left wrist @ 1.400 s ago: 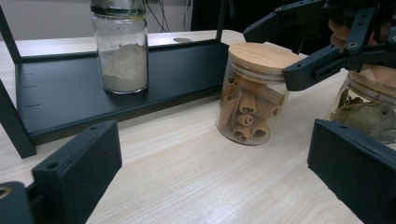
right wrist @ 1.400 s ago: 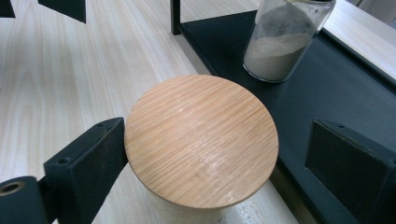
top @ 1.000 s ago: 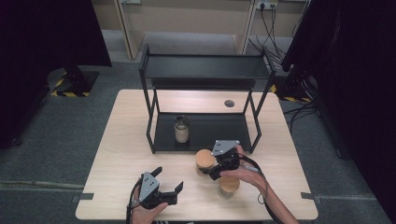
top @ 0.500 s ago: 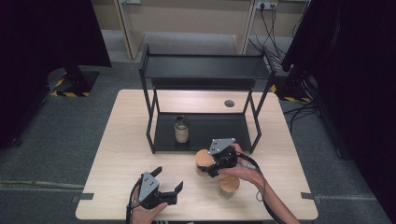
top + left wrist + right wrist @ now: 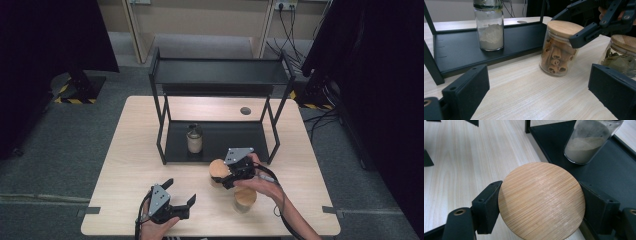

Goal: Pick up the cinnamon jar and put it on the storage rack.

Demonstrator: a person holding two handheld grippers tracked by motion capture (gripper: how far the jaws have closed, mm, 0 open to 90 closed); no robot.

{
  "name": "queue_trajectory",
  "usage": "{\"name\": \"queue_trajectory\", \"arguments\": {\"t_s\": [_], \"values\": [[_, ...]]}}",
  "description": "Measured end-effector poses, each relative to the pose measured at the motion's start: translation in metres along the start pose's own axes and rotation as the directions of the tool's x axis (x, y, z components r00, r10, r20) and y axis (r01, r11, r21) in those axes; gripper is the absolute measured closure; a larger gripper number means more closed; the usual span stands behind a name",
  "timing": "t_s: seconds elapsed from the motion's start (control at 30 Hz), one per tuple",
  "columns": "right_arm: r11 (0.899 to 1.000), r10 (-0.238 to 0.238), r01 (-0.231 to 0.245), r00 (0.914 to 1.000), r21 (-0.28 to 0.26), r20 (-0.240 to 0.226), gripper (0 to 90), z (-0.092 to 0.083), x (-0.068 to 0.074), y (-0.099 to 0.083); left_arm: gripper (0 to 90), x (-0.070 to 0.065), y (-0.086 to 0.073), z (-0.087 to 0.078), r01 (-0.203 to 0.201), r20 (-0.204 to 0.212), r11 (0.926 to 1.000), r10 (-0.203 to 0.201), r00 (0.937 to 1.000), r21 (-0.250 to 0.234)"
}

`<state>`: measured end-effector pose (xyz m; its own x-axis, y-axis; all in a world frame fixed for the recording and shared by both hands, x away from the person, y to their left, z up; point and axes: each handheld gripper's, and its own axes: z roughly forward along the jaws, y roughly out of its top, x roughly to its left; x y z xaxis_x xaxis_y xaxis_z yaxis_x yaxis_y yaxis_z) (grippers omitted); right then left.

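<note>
A glass jar of cinnamon sticks [image 5: 218,170] with a round bamboo lid [image 5: 541,200] stands on the table just in front of the black rack. My right gripper [image 5: 229,173] reaches over it from the right. Its jaws have just been closing, and the pads now press on the lid's rim from both sides. In the left gripper view the same jar [image 5: 559,50] stands upright, with the right gripper's fingers [image 5: 586,32] around its top. My left gripper [image 5: 180,191] rests near the table's front left edge, open, with nothing between its jaws.
A second bamboo-lidded jar with green leaves [image 5: 245,199] stands close to the right of my right hand. A tall jar of pale powder [image 5: 194,139] stands on the lower shelf [image 5: 235,140] of the two-level black rack [image 5: 220,75]. A round hole [image 5: 245,110] lies behind the rack.
The right gripper's jaws have closed in on the cinnamon jar's lid. Both hands have kept their places, and the jars have not moved.
</note>
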<state>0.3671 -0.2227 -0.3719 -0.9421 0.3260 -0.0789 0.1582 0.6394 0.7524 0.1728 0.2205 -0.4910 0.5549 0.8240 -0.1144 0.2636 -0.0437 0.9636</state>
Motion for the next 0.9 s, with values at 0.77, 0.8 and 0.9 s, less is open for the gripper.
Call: {"name": "queue_trajectory", "arguments": {"t_s": [0.77,0.8,0.9], "values": [[0.997,0.055,-0.052,0.9971,-0.053,0.052,24.0,-0.018,-0.009,0.016,2.6,0.001,0.000,0.000,0.002,0.000,1.0000,-0.002,1.0000,0.001],[0.997,0.055,-0.052,0.9971,-0.053,0.052,24.0,-0.018,-0.009,0.016,2.6,0.001,0.000,0.000,0.002,0.001,1.0000,-0.002,1.0000,0.001],[0.996,0.072,-0.068,0.9952,-0.054,0.066,24.1,-0.018,-0.012,0.022,2.6,0.001,0.000,0.000,0.000,0.003,1.0000,0.000,1.0000,0.001]]}}
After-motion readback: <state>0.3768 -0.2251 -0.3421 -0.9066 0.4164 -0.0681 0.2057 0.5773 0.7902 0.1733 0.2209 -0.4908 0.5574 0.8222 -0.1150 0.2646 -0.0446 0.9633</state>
